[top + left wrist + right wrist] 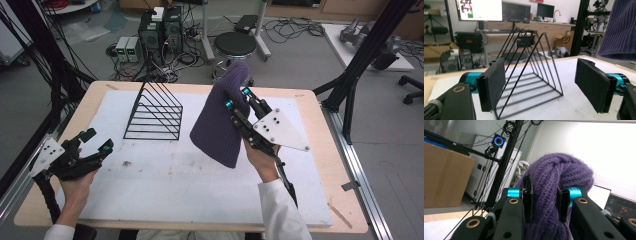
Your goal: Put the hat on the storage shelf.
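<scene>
A purple knitted hat (223, 117) hangs in the air over the white mat, held up near its top by my right gripper (239, 100). In the right gripper view the jaws are shut on the purple knit (549, 192), which bulges above and between them. My left gripper (97, 140) rests low at the table's left side, open with nothing in it. Its two black pads (495, 83) stand wide apart in the left gripper view, framing a black wire triangular rack (534, 70). That rack (155, 112) stands on the mat left of the hat.
A white mat (165, 185) covers most of the wooden table (320, 165). Black frame posts (360, 55) rise at the right and left. Computers, cables and a stool (235, 45) sit on the floor beyond the far edge.
</scene>
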